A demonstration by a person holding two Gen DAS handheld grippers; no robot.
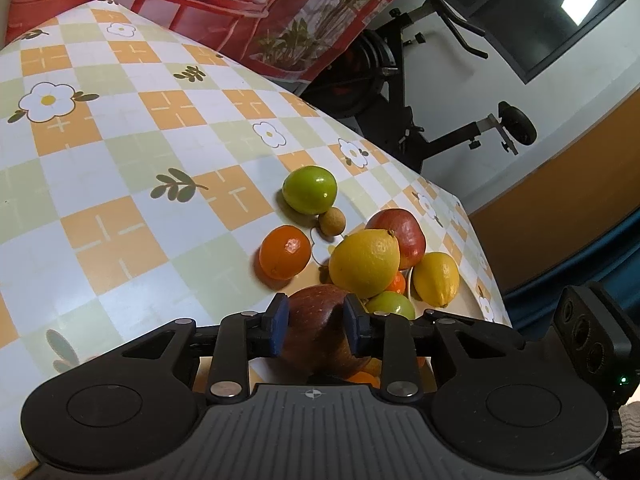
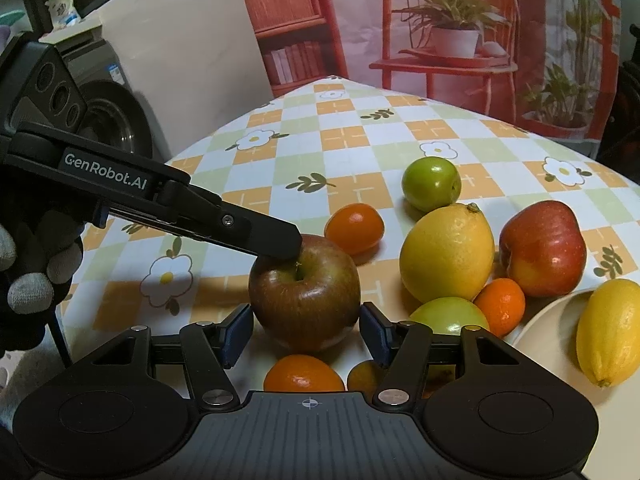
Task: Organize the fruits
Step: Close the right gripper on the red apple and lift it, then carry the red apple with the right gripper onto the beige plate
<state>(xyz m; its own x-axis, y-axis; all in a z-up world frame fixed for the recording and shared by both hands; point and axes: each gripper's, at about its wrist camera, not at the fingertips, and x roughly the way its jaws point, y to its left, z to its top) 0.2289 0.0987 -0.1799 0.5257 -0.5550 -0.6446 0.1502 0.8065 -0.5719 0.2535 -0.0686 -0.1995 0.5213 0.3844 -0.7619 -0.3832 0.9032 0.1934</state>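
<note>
Closed narrow on the upper part of a dark red-brown round apple (image 2: pixel 304 296): the black left tongs (image 1: pixel 316 316), blue pads (image 1: pixel 276 320) pressed against both flanks near the stem dimple. Seen from the right wrist as reaching in from the left side, tip resting at the top of that fruit, gripped by a gloved hand (image 2: pixel 28 272).

Set at a middling width around the lower near sides of the same apple: the black right tongs (image 2: pixel 307 320). Cannot tell whether its blue pads press on the skin or merely sit just beside it.

Standing upright, stem up, on a vinyl tablecloth (image 2: pixel 360 136) chequered in orange, white and pale green with daisies, directly between the right tongs' tips.

Just beyond the apple and slightly right: a small oval orange citrus (image 2: pixel 354 228). Farther beyond that: a glossy green round fruit (image 2: pixel 431 184). To the right of the right tongs: a large yellow lemon (image 2: pixel 446 254), with a bright red apple (image 2: pixel 542 250) beyond it. Tucked against the lemon's near side: a second small orange citrus (image 2: pixel 500 306) and a pale green fruit (image 2: pixel 448 314). Far right: a cream plate (image 2: pixel 540 332) carrying a second yellow lemon (image 2: pixel 608 332). Under the right tongs, close to the body: a third orange citrus (image 2: pixel 303 378). Well ahead of the left tongs, touching the green round fruit: a small tan ball-shaped fruit (image 1: pixel 331 221).
</note>
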